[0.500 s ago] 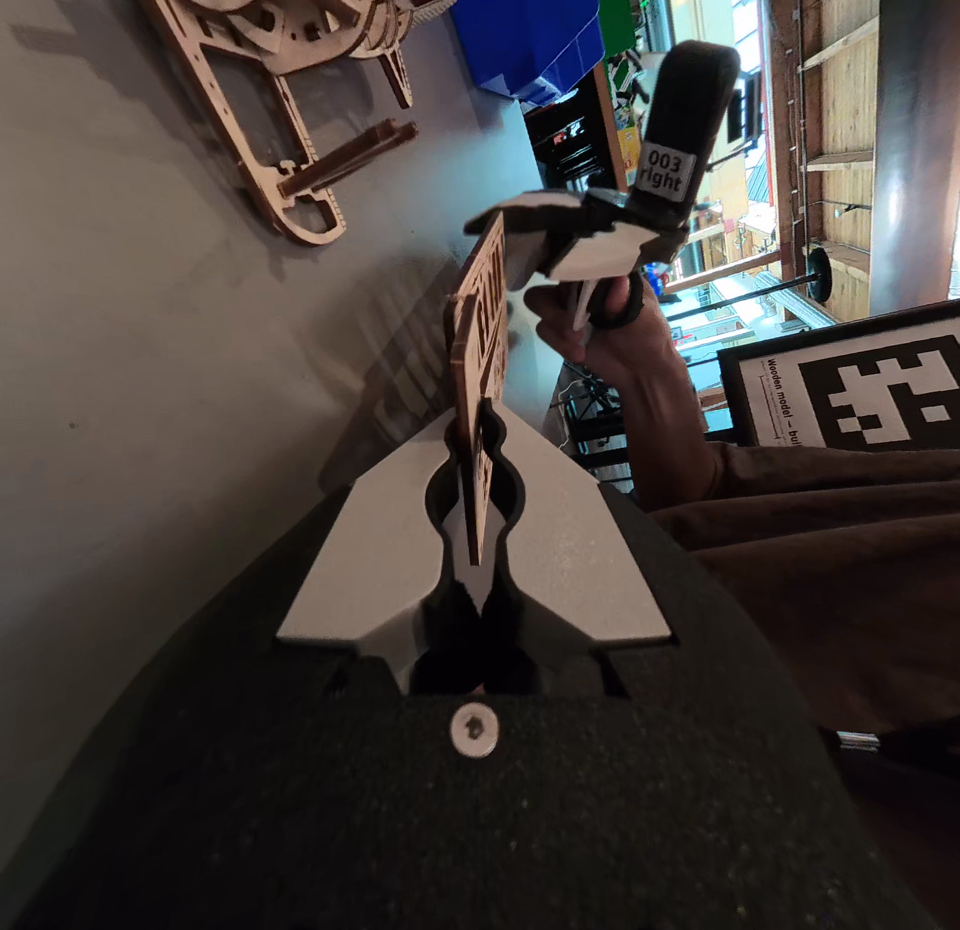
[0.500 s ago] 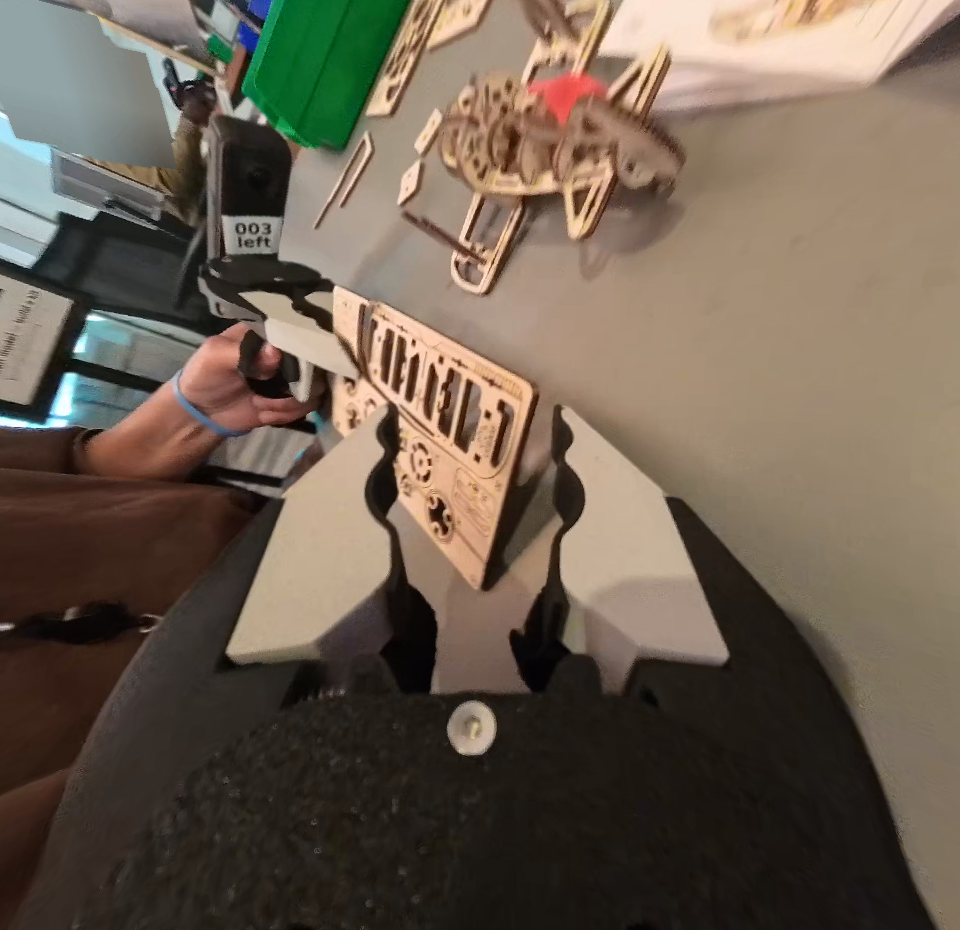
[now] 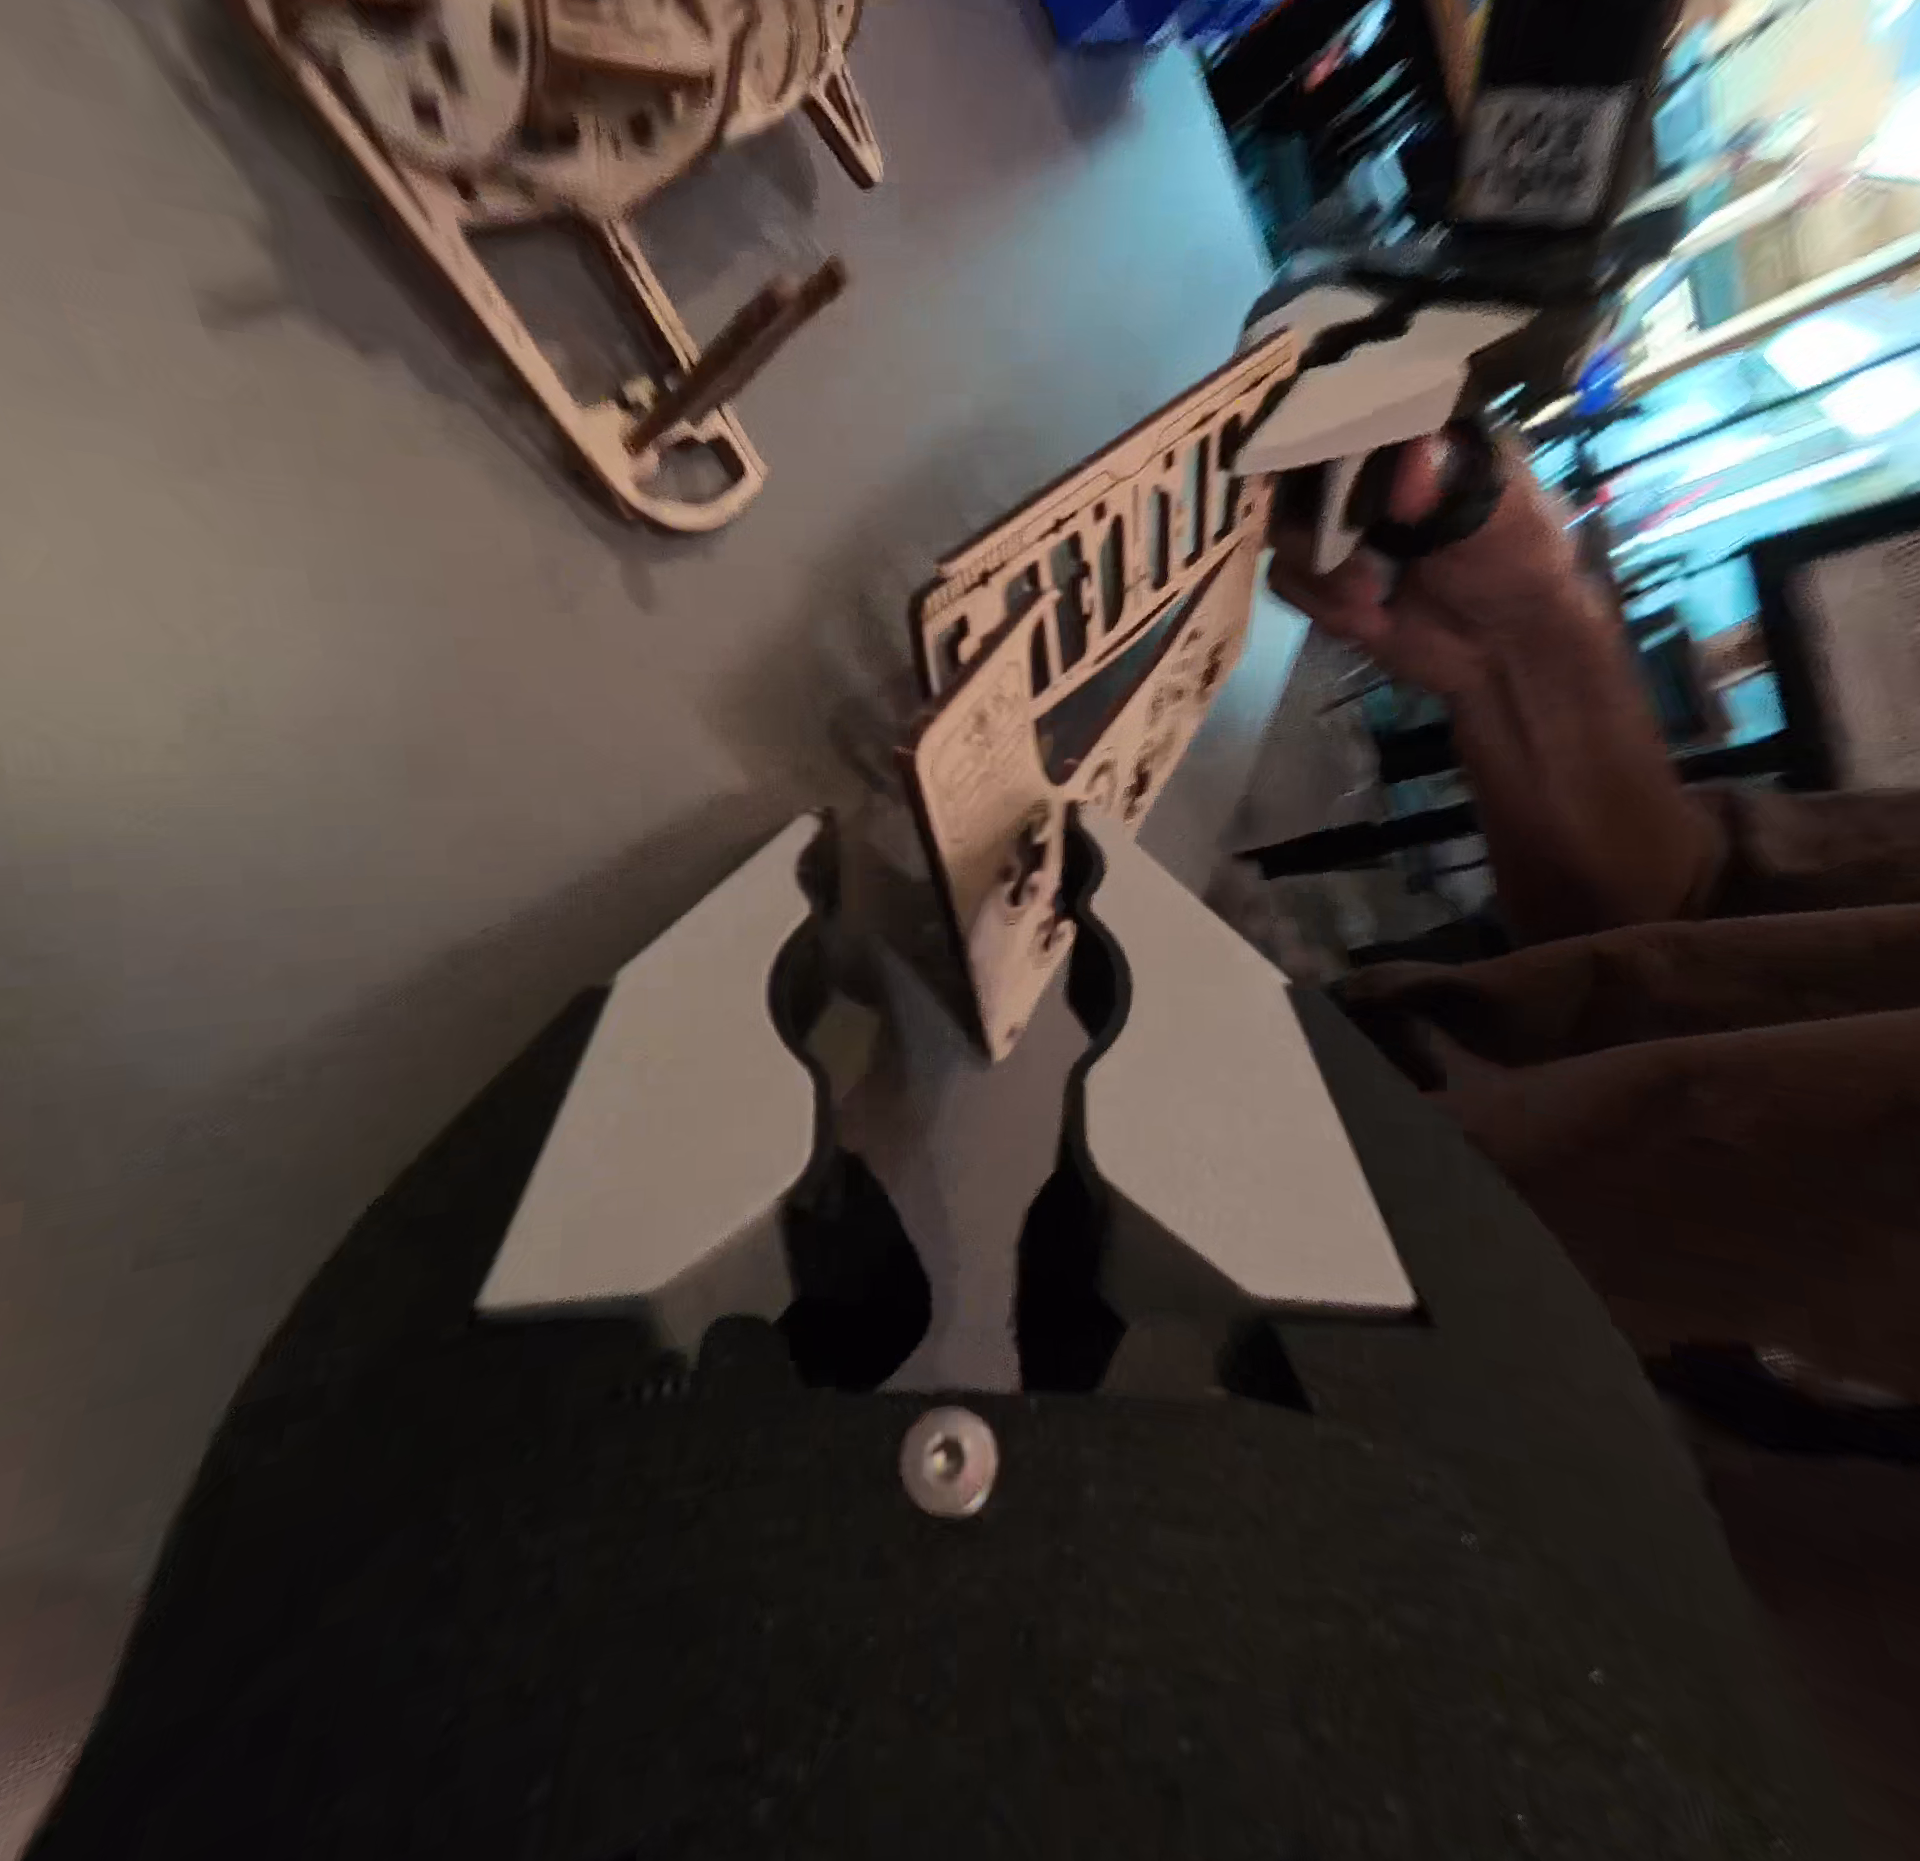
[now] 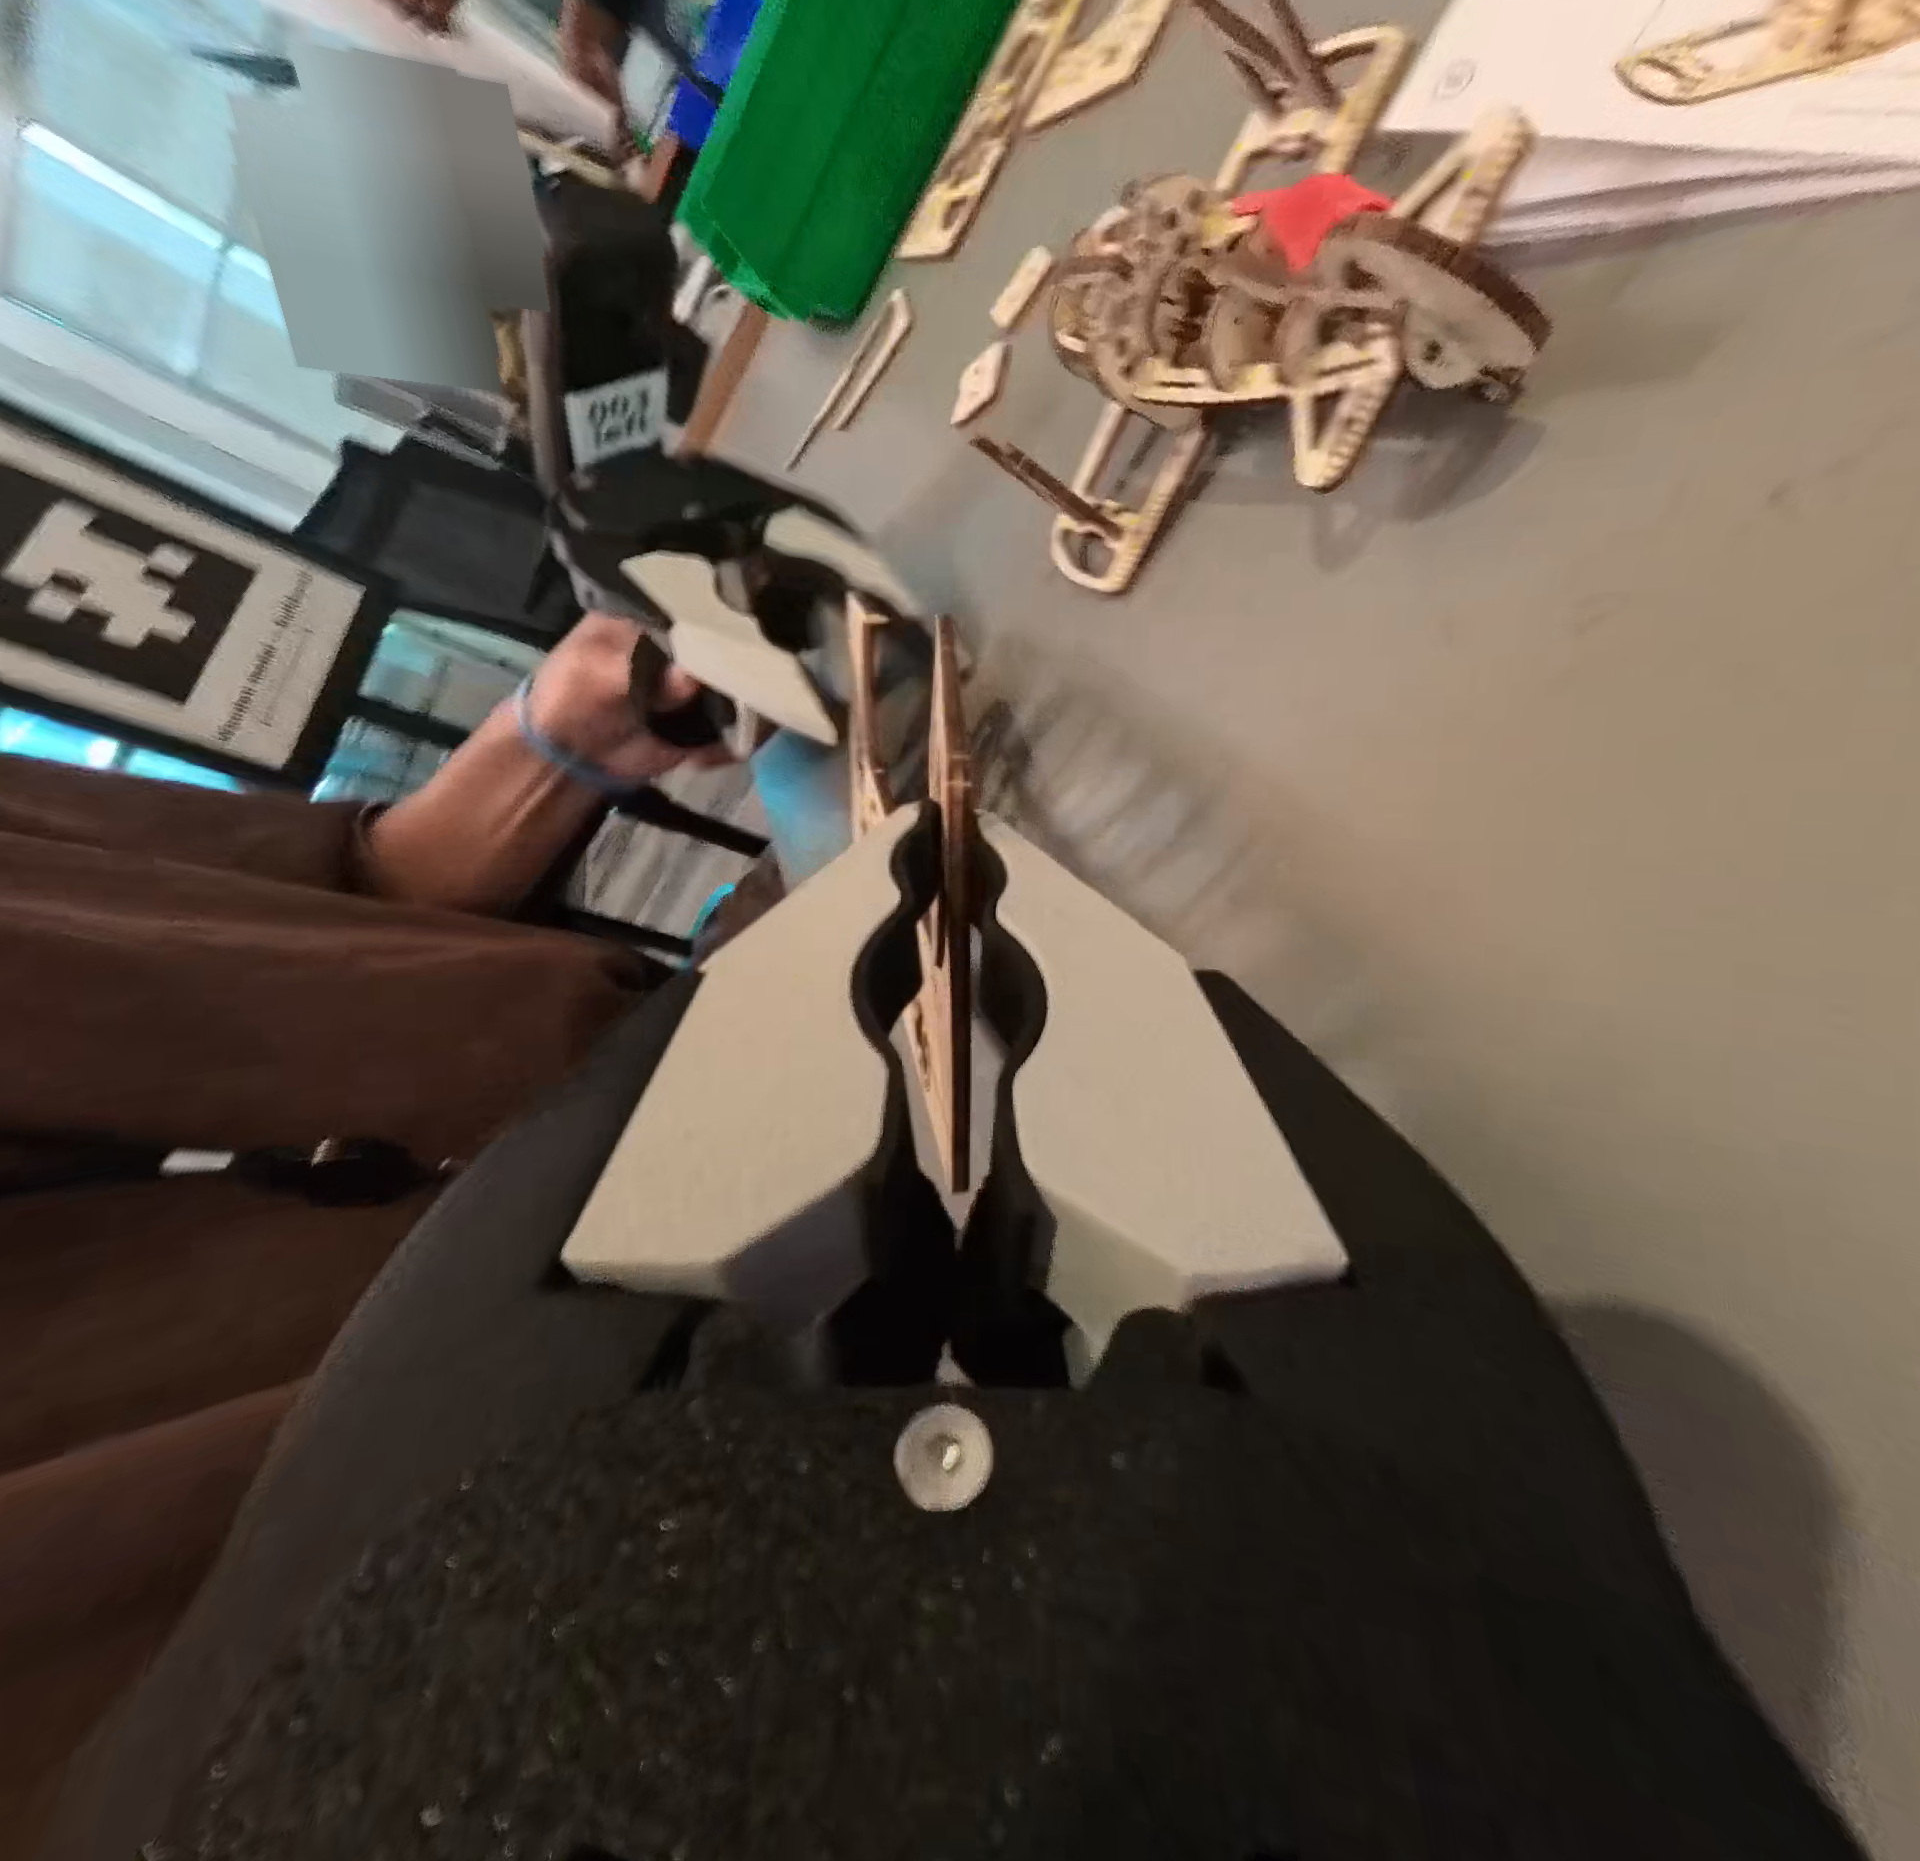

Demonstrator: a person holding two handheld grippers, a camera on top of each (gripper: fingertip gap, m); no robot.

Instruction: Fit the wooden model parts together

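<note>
Plywood first: wooden sheet [image 3: 1049, 772] with cut-out slots, up in the air between both tools, clear of the desk [image 3: 312, 772].

Near end, left wrist view: left tongs [image 3: 951, 840] spread wide, gripping nothing. Sheet's lower corner sits inside the gap, leaning on the right-hand finger, well clear of the other one. Loose there, not clamped.

Long axis runs from that corner up and away to the right, straight to the right tongs [image 3: 1340, 388], pinched on the far end, hand [image 3: 1455, 616] just behind. Looks like two layers fanning apart near the middle; two sheets or one splitting, cannot tell, too blurred.

Right wrist view: right tongs [image 4: 951, 845] narrow, closed on the sheet [image 4: 954, 980], seen edge-on and running straight out along the fingers. Second thin edge just left of it. Left tongs [image 4: 748, 616] farther out, left of the axis, fingers apart.

Judgement: only the right side carries the load. Coming move turns on that corner-in-gap relation: either close the left on it or back out along the axis. Right is the holding arm; left the free one. Risk: sheet twisting on a one-ended pinch.

Farther back on the desk: half-built model [image 4: 1278, 325] with a red bit on top, loose strips [image 4: 862, 367] beside it, green box [image 4: 852, 97] behind. All well apart from the sheet.
</note>
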